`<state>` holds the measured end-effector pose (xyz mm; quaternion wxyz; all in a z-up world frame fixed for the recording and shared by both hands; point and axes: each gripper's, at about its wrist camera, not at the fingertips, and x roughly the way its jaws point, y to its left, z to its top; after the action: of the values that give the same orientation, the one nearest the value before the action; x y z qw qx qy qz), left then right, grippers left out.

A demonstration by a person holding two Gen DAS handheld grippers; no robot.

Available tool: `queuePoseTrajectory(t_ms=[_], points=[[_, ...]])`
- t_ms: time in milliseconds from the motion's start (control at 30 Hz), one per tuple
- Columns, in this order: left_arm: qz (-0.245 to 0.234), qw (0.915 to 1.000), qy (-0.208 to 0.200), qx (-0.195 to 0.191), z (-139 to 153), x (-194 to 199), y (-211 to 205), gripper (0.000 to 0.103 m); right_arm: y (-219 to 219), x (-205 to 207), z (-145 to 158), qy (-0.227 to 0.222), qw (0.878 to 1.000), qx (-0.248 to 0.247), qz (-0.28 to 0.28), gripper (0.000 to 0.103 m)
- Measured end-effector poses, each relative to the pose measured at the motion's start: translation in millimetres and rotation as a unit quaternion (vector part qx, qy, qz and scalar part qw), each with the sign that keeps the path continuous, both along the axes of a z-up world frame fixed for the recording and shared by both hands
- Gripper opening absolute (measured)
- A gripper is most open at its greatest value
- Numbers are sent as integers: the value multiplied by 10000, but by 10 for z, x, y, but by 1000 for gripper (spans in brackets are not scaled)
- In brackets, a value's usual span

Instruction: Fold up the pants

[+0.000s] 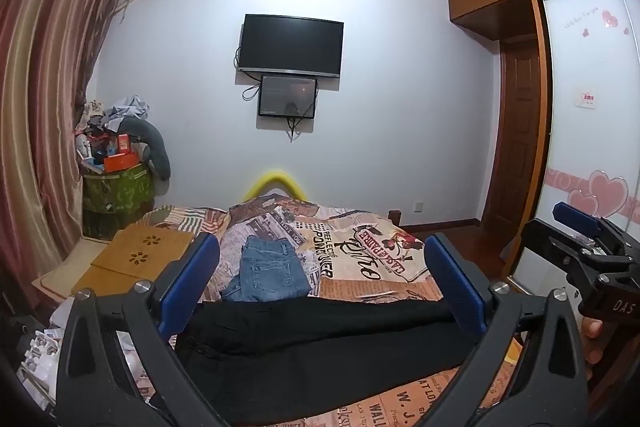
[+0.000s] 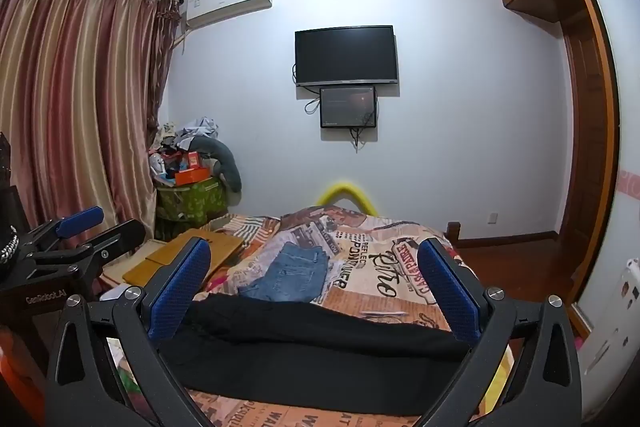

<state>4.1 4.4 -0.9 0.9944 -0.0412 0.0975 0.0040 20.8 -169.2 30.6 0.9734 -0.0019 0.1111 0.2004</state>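
Trouble is most likely at the grab: the black pants (image 1: 320, 343) lie crosswise on the near edge of the bed (image 1: 372, 259), and a pinch catching only the top layer would probably drag the dark cloth askew or off that edge. Left gripper (image 1: 320, 283) and right gripper (image 2: 314, 287) both hover above with jaws spread and empty. Count: two grippers, one black pair, one folded pair of jeans (image 1: 270, 269) farther back.

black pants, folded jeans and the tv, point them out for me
black pants (image 1: 320, 347), left wrist view, middle of the dark cloth
folded jeans (image 1: 270, 273), left wrist view, by the back pocket
tv (image 2: 346, 55), right wrist view, middle of the screen
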Motion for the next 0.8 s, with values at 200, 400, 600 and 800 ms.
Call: queuePoseTrajectory(t_ms=[200,400,600,800], points=[[4,10000,3,20,2,10,0,103,-9,8,-2,6,10000,-1,-9,103],[4,10000,4,31,-2,14,-6,103,-7,4,-8,7,10000,1,-12,103],[-18,10000,8,23,1,16,-4,103,-11,8,-5,11,10000,0,-8,103],[-35,10000,-2,38,12,11,-13,103,-12,6,-9,5,10000,4,-23,103]])
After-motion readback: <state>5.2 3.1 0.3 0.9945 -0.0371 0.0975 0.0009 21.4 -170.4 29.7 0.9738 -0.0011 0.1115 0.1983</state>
